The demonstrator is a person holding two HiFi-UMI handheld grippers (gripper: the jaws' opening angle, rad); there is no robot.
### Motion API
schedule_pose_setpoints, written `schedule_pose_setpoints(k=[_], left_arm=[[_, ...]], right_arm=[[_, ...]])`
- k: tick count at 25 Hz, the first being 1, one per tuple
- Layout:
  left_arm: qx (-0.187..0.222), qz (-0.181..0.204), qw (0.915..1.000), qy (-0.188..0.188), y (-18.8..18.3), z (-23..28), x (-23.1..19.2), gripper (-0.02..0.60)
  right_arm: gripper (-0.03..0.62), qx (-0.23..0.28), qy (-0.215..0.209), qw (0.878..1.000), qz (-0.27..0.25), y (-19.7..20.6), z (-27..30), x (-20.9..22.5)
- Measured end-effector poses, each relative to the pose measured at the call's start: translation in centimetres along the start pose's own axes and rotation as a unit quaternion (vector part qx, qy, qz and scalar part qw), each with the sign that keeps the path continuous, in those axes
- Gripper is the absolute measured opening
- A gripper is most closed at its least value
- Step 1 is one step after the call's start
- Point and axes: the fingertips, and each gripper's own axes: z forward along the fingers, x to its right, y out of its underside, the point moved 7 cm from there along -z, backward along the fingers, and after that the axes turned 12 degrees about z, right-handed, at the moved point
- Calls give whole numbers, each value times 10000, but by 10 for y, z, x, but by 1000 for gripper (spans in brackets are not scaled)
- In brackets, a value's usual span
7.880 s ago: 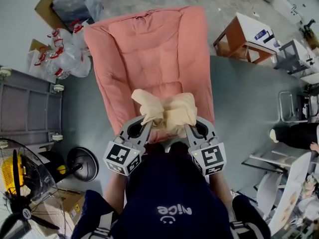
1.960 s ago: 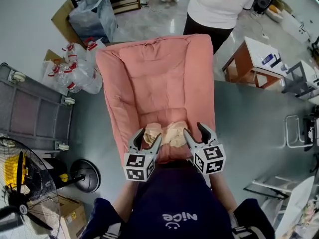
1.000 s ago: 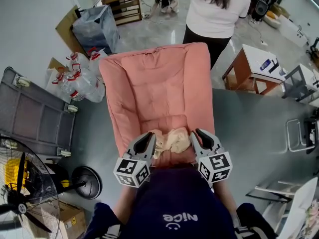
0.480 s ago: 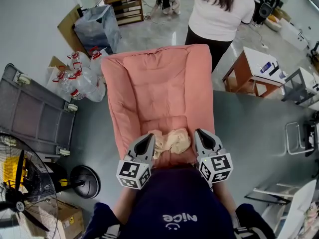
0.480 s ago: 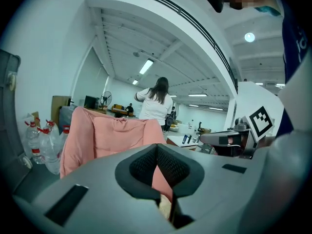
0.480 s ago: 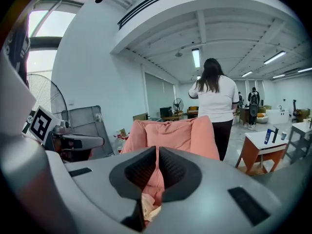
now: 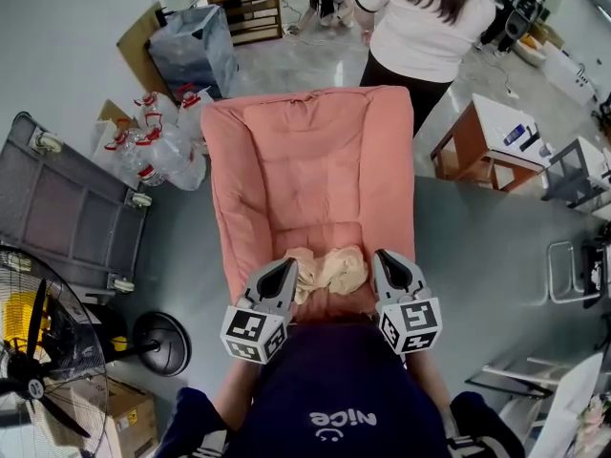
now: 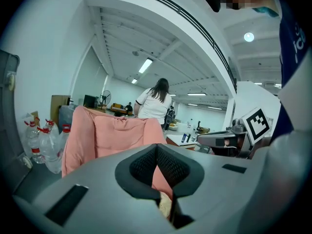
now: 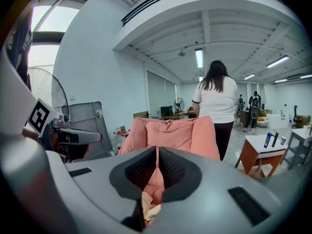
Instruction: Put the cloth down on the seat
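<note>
Head view: cloth (image 7: pixel 327 270) lies crumpled at the seat's (image 7: pixel 315 170) six-o'clock edge. Left gripper (image 7: pixel 286 267) at seven and right gripper (image 7: pixel 384 259) at five flank it, jaws closed, empty. Bare cushion toward twelve.

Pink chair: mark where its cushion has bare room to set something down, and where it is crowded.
Free: the upper seat and backrest of the pink chair, between its raised side rolls, beyond the cloth. Crowded: the front edge, where the crumpled cloth lies flanked by the left gripper and right gripper.
</note>
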Motion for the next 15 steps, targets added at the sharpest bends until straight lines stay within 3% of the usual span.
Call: schedule_pose_setpoints(k=[5,10,15], left_arm=[[-11,1,10000,-5,-1,0,-5,20],[134,-489,9987,54,-4,2,-12,20],[93,-312,9995,47,-7,6,-16,20]], right_arm=[[57,-69,-64,9997,-205,0,7,-8],[57,-221,-144,9994,-204,7,15,-14],[57,-280,-175,9991,-282,11,22,-17]])
